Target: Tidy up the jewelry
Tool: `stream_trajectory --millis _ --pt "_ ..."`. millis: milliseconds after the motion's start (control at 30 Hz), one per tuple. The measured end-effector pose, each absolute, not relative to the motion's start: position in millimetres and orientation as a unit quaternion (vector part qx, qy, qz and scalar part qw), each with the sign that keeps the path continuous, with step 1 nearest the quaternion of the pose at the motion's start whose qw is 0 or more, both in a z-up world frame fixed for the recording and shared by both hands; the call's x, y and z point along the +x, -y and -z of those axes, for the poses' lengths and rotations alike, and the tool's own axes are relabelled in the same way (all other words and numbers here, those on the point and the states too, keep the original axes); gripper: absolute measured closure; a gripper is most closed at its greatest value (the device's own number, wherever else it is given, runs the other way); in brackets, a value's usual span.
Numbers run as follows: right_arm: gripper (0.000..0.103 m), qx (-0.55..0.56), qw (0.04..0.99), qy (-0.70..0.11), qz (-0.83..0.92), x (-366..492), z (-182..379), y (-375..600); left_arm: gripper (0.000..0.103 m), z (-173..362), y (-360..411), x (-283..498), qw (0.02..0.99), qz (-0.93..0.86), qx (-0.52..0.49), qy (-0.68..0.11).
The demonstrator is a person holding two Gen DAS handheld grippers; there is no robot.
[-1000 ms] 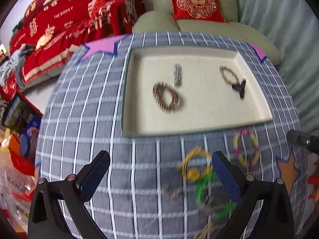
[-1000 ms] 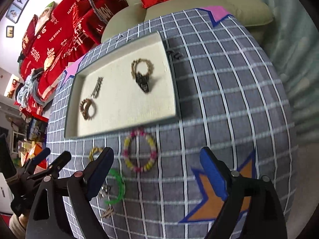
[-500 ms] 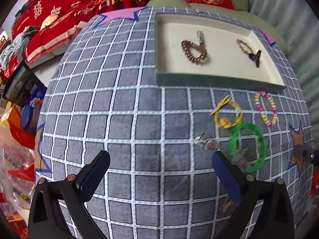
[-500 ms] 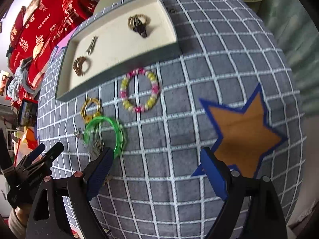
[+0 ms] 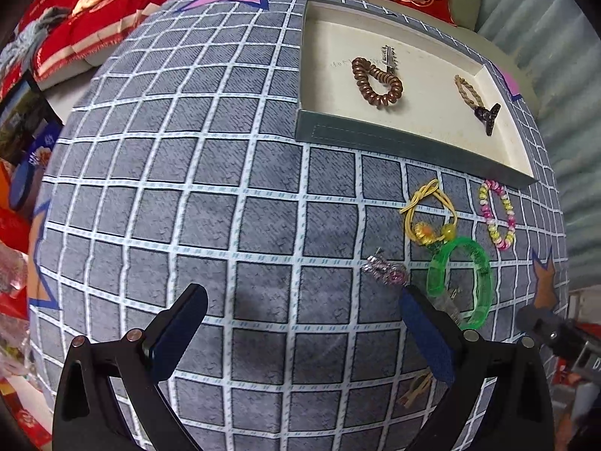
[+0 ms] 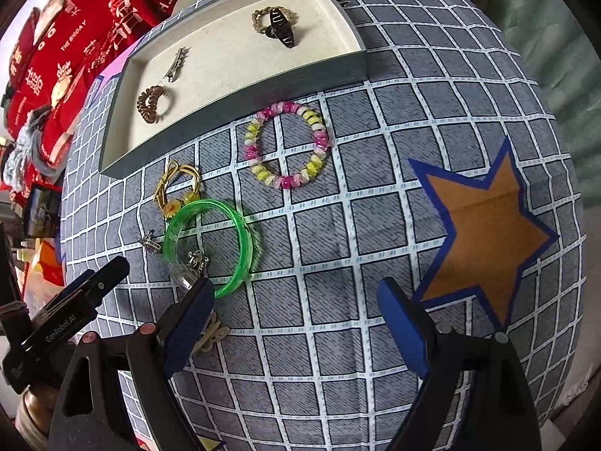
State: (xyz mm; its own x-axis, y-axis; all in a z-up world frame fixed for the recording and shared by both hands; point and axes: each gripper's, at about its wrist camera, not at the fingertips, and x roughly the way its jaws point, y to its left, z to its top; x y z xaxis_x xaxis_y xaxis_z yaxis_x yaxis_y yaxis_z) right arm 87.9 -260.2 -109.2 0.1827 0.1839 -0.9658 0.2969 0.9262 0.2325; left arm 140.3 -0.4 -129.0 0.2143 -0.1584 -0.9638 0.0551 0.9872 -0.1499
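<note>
A cream-lined tray (image 5: 394, 139) (image 6: 240, 86) holds a brown coil tie (image 5: 375, 80) (image 6: 150, 103), a silver clip (image 5: 388, 58) (image 6: 175, 64) and a braided tie with a black claw clip (image 5: 484, 112) (image 6: 280, 30). On the cloth in front lie a pink-yellow bead bracelet (image 5: 496, 214) (image 6: 287, 144), a yellow tie (image 5: 428, 214) (image 6: 178, 188), a green bangle (image 5: 464, 282) (image 6: 210, 240) and a small silver clip (image 5: 385, 270) (image 6: 150, 242). My left gripper (image 5: 300, 327) is open and empty, left of the bangle. My right gripper (image 6: 296, 323) is open and empty, below it.
The table carries a grey grid cloth (image 5: 188, 188) with an orange star (image 6: 488, 233). A small tan clip (image 5: 415, 392) (image 6: 210, 334) lies near the front. A clear clip (image 6: 188, 270) rests on the bangle. Red blankets (image 5: 94, 7) and a sofa lie beyond.
Both grippers have pulled back and lowered toward the loose jewelry; the tray now sits farther off. Both stay open and empty.
</note>
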Motion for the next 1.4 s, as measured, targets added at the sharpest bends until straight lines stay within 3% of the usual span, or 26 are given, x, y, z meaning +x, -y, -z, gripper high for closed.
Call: stream_trajectory --millis 567,667,733,833,1000,1100,1167,1400 --pt "0.014 0.157 0.752 -0.638 0.052 100 122 246 0.000 152 29 163 0.773 0.061 -0.032 -0.631" --pt "0.018 0.144 0.753 -0.640 0.051 105 126 241 0.000 156 38 168 0.775 0.056 -0.016 -0.629" --pt "0.028 0.135 0.752 -0.643 0.054 108 129 239 0.000 158 46 172 0.776 0.052 -0.004 -0.628" --pt "0.034 0.126 0.750 -0.647 0.052 111 134 238 0.000 161 54 172 0.778 0.050 0.014 -0.626" --pt "0.038 0.080 0.760 -0.643 0.049 119 134 225 0.000 167 56 159 0.782 0.049 0.030 -0.621" --pt "0.041 0.059 0.762 -0.643 0.047 121 135 218 0.008 163 61 156 0.787 0.057 0.034 -0.613" --pt "0.043 0.048 0.763 -0.643 0.047 122 135 215 0.020 156 69 156 0.791 0.064 0.037 -0.607" --pt "0.062 0.018 0.767 -0.640 0.036 118 139 194 0.036 144 90 156 0.798 0.093 0.045 -0.593"
